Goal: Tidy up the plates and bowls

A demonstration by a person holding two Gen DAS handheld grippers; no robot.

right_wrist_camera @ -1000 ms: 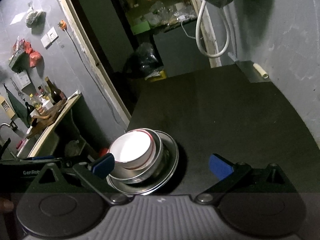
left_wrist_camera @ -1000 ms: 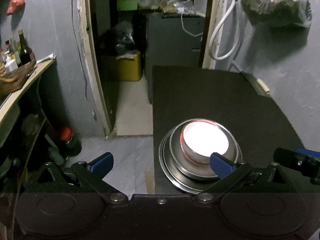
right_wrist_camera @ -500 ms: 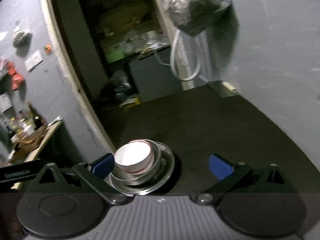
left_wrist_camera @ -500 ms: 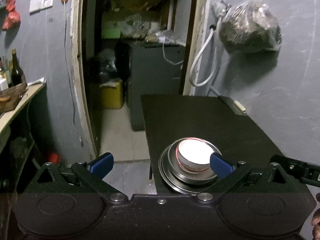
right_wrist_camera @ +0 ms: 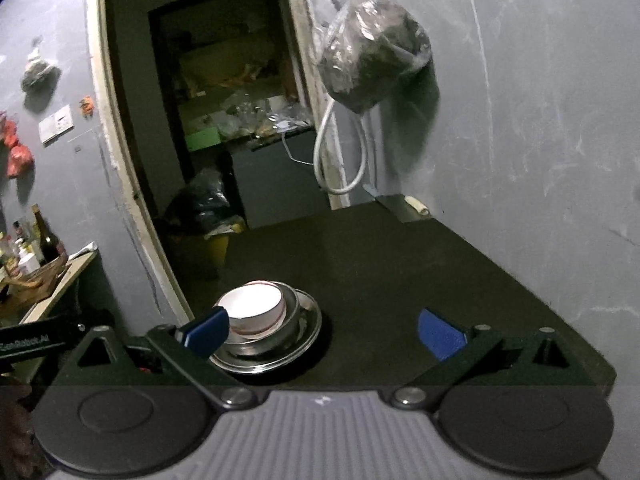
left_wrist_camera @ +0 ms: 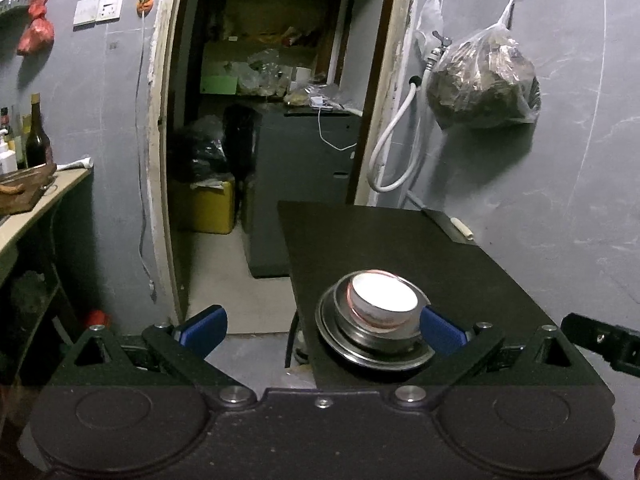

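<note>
White bowl nests in steel plates for stability on counter; both grippers' jaws gape wide, empty.

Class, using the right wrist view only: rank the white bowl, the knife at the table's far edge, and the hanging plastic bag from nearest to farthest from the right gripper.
1. White bowl: stacked in the metal dishes, by the right gripper's left finger.
2. Knife: far right edge of the table.
3. Plastic bag: hanging on the wall beyond the table.
</note>
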